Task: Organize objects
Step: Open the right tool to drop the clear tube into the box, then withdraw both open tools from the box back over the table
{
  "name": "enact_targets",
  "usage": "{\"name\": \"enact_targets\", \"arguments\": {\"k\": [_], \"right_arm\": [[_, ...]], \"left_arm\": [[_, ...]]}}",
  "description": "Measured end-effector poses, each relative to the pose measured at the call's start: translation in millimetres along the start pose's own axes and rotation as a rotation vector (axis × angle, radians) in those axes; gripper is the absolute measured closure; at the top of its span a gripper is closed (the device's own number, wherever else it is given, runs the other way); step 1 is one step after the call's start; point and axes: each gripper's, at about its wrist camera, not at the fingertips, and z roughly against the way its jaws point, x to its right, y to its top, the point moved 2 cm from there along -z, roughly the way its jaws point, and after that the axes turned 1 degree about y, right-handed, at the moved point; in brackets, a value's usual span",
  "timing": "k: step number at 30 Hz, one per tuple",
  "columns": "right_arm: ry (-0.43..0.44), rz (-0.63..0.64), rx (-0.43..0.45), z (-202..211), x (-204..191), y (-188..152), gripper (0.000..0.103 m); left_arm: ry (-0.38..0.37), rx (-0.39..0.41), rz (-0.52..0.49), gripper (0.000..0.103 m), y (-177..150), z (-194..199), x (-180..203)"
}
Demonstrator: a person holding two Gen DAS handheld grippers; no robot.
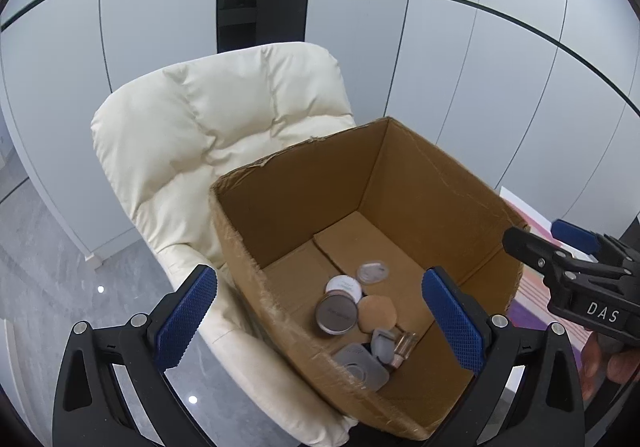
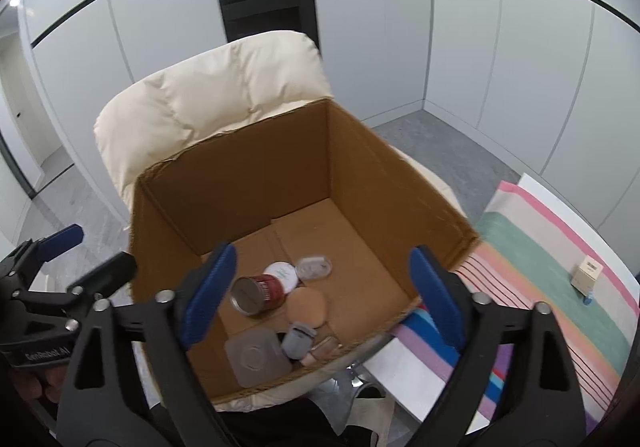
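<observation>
An open cardboard box [image 1: 440, 183] [image 2: 380, 175] sits on a cream padded chair [image 1: 208, 127] [image 2: 208, 95]. On its floor lie several small cosmetic items: a red round tin [image 2: 258, 293] [image 1: 336, 314] on its side, a white compact [image 2: 282, 274] [image 1: 343, 286], a tan puff [image 2: 307, 307] [image 1: 377, 314], a clear lid [image 2: 316, 266] [image 1: 373, 272], a grey square case [image 2: 256, 357] [image 1: 360, 367], a small grey piece [image 2: 298, 339] [image 1: 383, 345]. My left gripper [image 1: 320, 323] is open and empty above the box's near-left corner. My right gripper [image 2: 322, 295] is open and empty above the box.
A striped cloth [image 2: 552, 287] covers a table to the right of the box, with a small beige box [image 2: 587, 272] on it. Grey floor [image 1: 60, 287] lies to the left. White wall panels [image 1: 480, 47] stand behind the chair. The right gripper shows in the left wrist view [image 1: 576, 267].
</observation>
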Motion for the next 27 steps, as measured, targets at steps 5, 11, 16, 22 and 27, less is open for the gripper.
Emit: {"name": "enact_targets", "arguments": {"k": [5, 11, 16, 22, 27], "right_arm": [[-0.046, -0.045, -0.015, 2, 24, -3, 0.0], [-0.077, -0.089, -0.023, 9, 54, -9, 0.0], [-0.097, -0.114, -0.02, 17, 75, -15, 0.0], [-0.135, -0.141, -0.023, 26, 100, -21, 0.0], [-0.166, -0.177, -0.016, 38, 125, -28, 0.0]], "left_arm": [[-0.014, -0.002, -0.018, 0.0, 3, -4, 18], [-0.046, -0.007, -0.047, 0.0, 4, -8, 43], [-0.07, -0.008, -0.073, 0.0, 5, -10, 66], [-0.101, -0.013, -0.095, 0.0, 6, -14, 91], [-0.13, -0.015, -0.125, 0.0, 5, -15, 117]]}}
